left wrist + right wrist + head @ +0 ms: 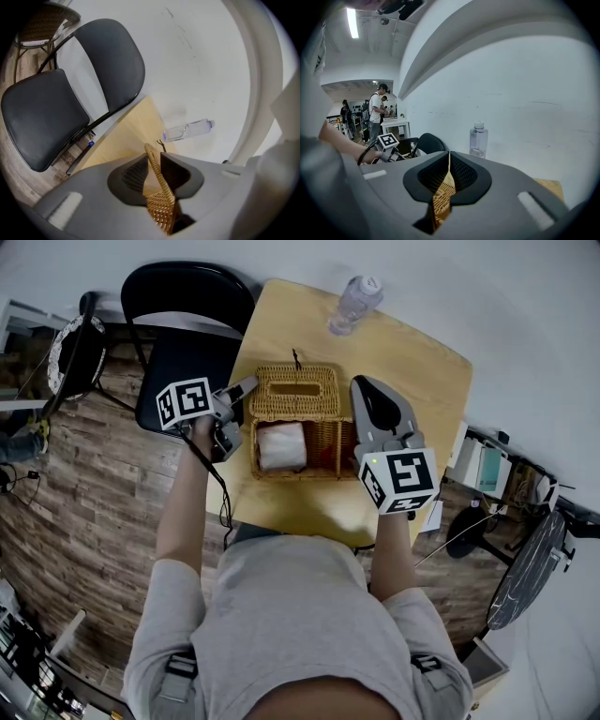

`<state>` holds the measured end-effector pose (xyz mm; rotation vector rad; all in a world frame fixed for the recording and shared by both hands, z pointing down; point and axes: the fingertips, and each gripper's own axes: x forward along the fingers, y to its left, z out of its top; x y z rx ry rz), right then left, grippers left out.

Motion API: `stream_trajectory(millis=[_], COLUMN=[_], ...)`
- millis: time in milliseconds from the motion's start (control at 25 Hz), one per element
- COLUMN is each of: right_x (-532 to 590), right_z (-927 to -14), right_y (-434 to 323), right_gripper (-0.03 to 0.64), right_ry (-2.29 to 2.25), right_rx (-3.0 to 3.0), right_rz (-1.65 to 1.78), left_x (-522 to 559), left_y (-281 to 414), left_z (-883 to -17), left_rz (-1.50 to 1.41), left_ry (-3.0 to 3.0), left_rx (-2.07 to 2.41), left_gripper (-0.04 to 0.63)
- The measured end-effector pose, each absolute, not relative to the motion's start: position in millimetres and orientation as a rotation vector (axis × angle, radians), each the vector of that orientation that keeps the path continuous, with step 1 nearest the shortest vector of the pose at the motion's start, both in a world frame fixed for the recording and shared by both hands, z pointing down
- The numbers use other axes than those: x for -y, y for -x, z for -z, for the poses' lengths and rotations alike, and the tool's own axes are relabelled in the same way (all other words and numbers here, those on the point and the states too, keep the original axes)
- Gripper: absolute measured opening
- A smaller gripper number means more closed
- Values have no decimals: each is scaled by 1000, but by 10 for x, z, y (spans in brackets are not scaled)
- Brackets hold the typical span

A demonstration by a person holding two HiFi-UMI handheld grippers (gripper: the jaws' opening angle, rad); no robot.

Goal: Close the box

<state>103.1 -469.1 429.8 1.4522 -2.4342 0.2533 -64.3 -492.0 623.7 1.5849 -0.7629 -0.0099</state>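
Left gripper view, wicker lid (161, 204) between fingers (133, 174)

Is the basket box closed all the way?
No, the lid is tipped back off the box, and the white tissue pack inside shows from above.

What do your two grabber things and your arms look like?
The left gripper and right gripper are grey, with dark ribbed pads. Each carries a white cube with black square markers. A black cable trails from the left one. The sleeves are short and grey.
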Motion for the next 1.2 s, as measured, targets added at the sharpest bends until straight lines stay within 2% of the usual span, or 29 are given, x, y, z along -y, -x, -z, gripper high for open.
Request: stream_trajectory(millis=[360, 1200], right_x=[4662, 4401], right_z=[-4190, -3865], right_y=[-1034, -921], right_gripper=[12, 12], right_ry=[-1474, -1493], right_rx=[2446, 2487], right_rz=[-231, -143], left_x=[5031, 4881], left_y=[660, 682], left_z=[-5830, -5171], left_rz=[-39, -197], left_ry=[-1781, -2153], left_rx=[818, 925], left_gripper=[118, 118])
